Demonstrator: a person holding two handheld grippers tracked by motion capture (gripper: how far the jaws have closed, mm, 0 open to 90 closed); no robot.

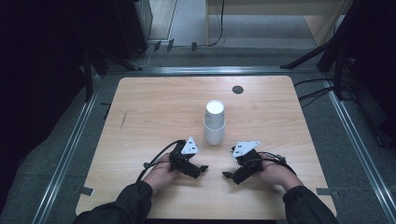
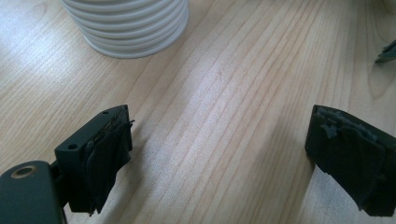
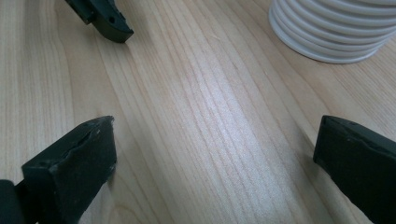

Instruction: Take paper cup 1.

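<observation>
Sleeves at the near edge, both hands resting on the tabletop (image 1: 154,100). Left claw (image 1: 201,168) and right claw (image 1: 226,175) point inward at each other, tips close, a small gap between them. Both gaping wide, nothing in either; the gripper views show bare wood between the pads on each.

Cup stack (image 1: 214,122): white, nested, upside down, base on top, ribbed rims at the bottom. Long axis vertical. Stands mid-tabletop, just beyond the two claws and roughly on the line between them, slightly to the far side. Not touched by either.

Key relation: the stack sits off to the side of each claw, not ahead of it. In the left gripper view the stack (image 2: 128,25) is up-left of the jaw line; in the right gripper view the stack (image 3: 334,28) is up-right. So either claw would likely have to swing outward and push away from the person to bracket it.

Distance: about even, left maybe marginally nearer, hard to call.

Contents: the cups are inverted, so nothing shows inside; how many are nested I can't count exactly.

Small dark disc (image 1: 237,89) near the far edge, well apart from it all.
</observation>
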